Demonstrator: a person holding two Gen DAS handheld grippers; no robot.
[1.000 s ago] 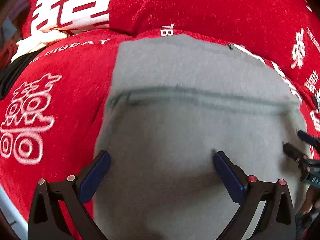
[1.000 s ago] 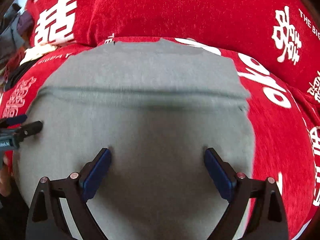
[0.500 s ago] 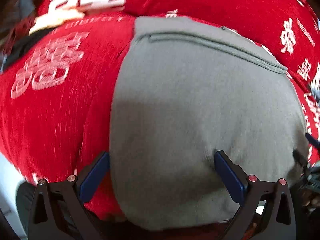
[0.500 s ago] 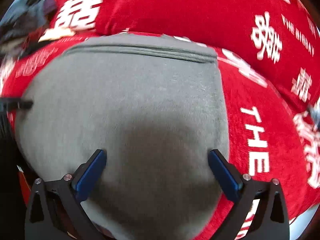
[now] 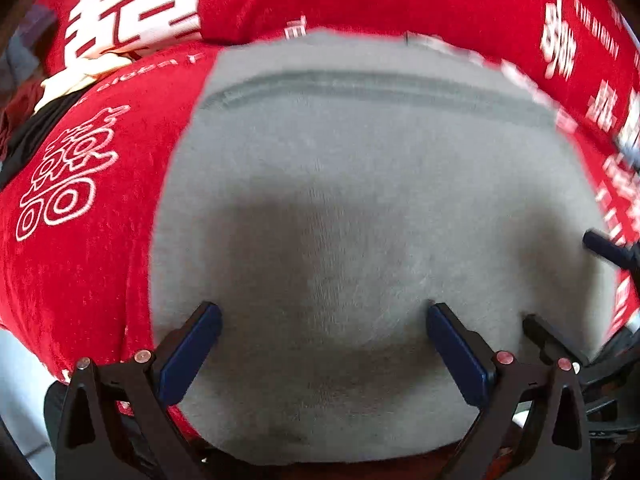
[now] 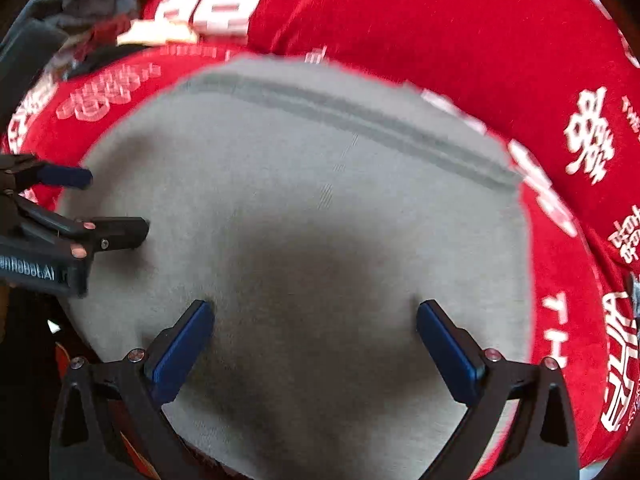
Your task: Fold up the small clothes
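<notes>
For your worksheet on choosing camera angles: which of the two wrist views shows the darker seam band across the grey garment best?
The left wrist view: the seam band runs almost level across the grey garment, visible end to end. In the right wrist view the band slants downward to the right and is more blurred, though nearly its whole length still shows.

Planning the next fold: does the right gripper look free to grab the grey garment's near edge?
Probably yes. The right gripper has its jaws wide open over the grey garment, nothing lying on the cloth between. The left gripper sits off at the far side, clear.
</notes>
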